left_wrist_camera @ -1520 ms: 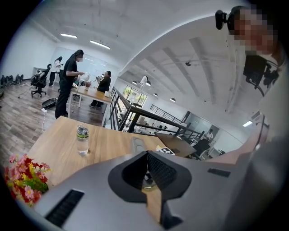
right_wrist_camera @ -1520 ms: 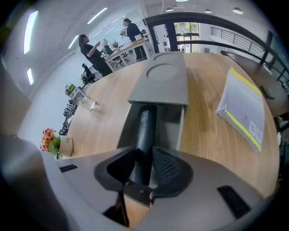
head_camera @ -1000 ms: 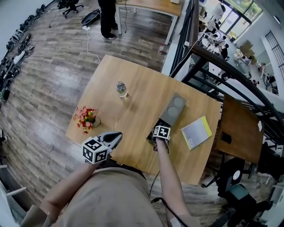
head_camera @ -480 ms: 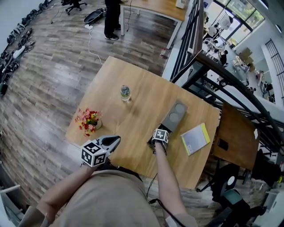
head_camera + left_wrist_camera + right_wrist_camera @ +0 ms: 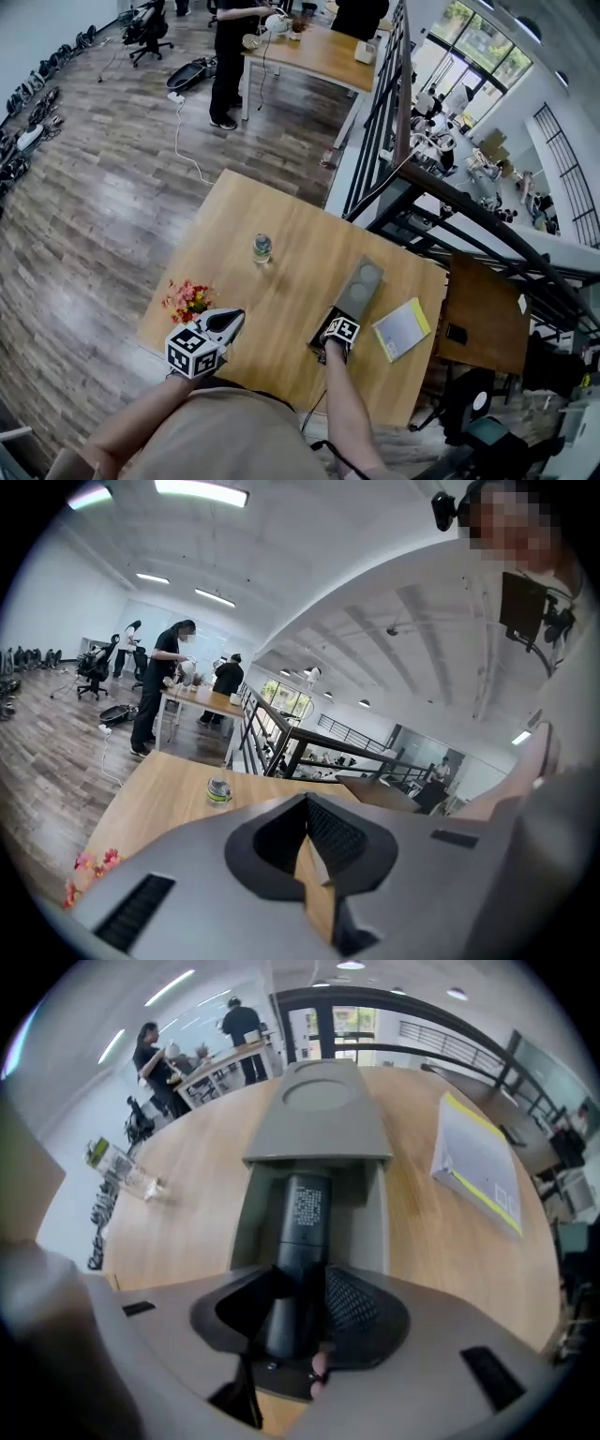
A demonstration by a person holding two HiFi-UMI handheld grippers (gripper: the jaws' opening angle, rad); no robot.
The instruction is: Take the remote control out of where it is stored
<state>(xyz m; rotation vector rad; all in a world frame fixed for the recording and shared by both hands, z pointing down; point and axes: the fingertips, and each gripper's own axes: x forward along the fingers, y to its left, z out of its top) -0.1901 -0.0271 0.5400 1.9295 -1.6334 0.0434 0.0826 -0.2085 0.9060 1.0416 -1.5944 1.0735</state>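
Right tongs (image 5: 300,1283) have just been closing, now clamped on the remote control (image 5: 306,1213), which lies in the grey box's (image 5: 323,1129) open tray on the bench (image 5: 192,1199). Left tongs (image 5: 307,803) together, empty. Prob ready to lift out.

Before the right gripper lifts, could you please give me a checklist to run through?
1. Remote between the right gripper's pads, whose jaws have just been closing onto it: ok.
2. Lid slid back, remote's near half uncovered: ok.
3. Remote's far end clear of the lid edge: cannot tell.
4. Book apart from the box, beside the lift path: ok.
5. Left gripper empty, away from the box: ok.
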